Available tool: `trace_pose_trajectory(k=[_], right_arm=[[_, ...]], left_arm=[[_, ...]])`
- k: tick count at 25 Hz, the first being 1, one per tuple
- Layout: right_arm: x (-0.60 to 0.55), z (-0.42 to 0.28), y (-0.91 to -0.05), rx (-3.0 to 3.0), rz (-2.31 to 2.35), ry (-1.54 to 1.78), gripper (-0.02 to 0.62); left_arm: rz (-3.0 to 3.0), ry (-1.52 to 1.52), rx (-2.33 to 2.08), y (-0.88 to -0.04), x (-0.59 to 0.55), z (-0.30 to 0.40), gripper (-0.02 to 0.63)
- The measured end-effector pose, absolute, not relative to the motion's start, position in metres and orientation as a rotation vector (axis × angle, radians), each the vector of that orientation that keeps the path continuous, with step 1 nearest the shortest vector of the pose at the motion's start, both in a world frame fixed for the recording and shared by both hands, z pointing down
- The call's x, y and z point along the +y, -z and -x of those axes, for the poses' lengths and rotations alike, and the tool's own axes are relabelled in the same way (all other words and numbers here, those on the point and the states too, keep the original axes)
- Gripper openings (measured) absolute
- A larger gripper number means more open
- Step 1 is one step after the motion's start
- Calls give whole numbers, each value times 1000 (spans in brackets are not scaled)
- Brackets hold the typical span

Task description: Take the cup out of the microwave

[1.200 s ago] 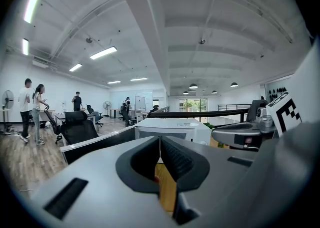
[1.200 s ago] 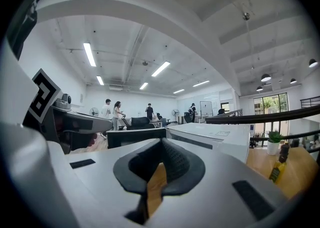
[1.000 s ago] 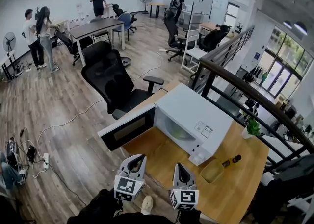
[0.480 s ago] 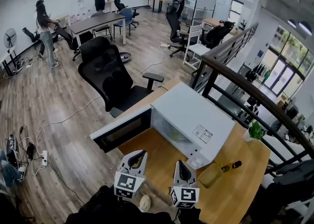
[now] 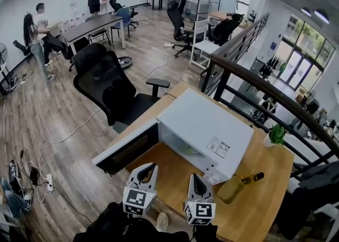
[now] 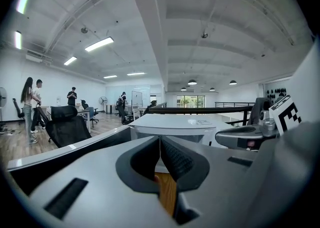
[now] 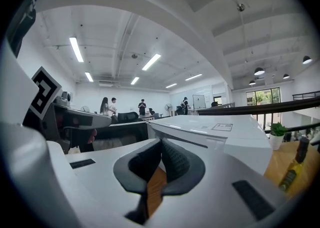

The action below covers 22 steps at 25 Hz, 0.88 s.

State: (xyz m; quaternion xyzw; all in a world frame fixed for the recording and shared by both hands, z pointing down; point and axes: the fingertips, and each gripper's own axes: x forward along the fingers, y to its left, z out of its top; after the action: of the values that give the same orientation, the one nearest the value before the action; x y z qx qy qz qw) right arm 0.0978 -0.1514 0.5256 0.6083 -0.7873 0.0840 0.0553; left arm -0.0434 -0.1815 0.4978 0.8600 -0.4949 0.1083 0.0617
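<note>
The white microwave (image 5: 206, 130) stands on the wooden table (image 5: 259, 209) with its door (image 5: 124, 148) swung wide open to the left. Its pale inside (image 5: 177, 146) shows only in part, and I make out no cup there. My left gripper (image 5: 150, 168) and right gripper (image 5: 194, 179) hover side by side at the table's near edge, just in front of the microwave's open mouth. Both are shut with nothing between their fingers. In the left gripper view, the microwave (image 6: 175, 122) lies straight ahead beyond my left gripper (image 6: 160, 139). In the right gripper view, my right gripper (image 7: 161, 144) points past the microwave's front left corner (image 7: 220, 127).
A dark bottle (image 5: 250, 176) and a greenish bowl (image 5: 230, 189) lie on the table right of the microwave. A small potted plant (image 5: 275, 134) stands by the railing (image 5: 249, 90). A black office chair (image 5: 108, 84) sits behind the open door. Several people stand far back.
The whole view has shifted a little, so the open door sits lower and further left. Both grippers stay shut and side by side in front of the microwave.
</note>
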Motion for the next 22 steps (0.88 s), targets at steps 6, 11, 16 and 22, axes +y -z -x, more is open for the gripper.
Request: trace_pose_trajectory(k=[6, 11, 16, 22], right_arm=[[-186, -97, -546, -2298, -1945, -314, 15], [-218, -101, -568, -2208, -2022, -370, 15], [-250, -102, -588, -2145, -2067, -399, 15], [-278, -109, -616, -2035, -2109, -409, 15]], left_arm=[[-2641, -371, -1378, -518, -227, 43, 28], [-2682, -425, -1248, -541, -266, 33, 28], [-2693, -454, -1159, -564, -302, 26, 28], [-2702, -490, -1069, -588, -328, 18, 28]])
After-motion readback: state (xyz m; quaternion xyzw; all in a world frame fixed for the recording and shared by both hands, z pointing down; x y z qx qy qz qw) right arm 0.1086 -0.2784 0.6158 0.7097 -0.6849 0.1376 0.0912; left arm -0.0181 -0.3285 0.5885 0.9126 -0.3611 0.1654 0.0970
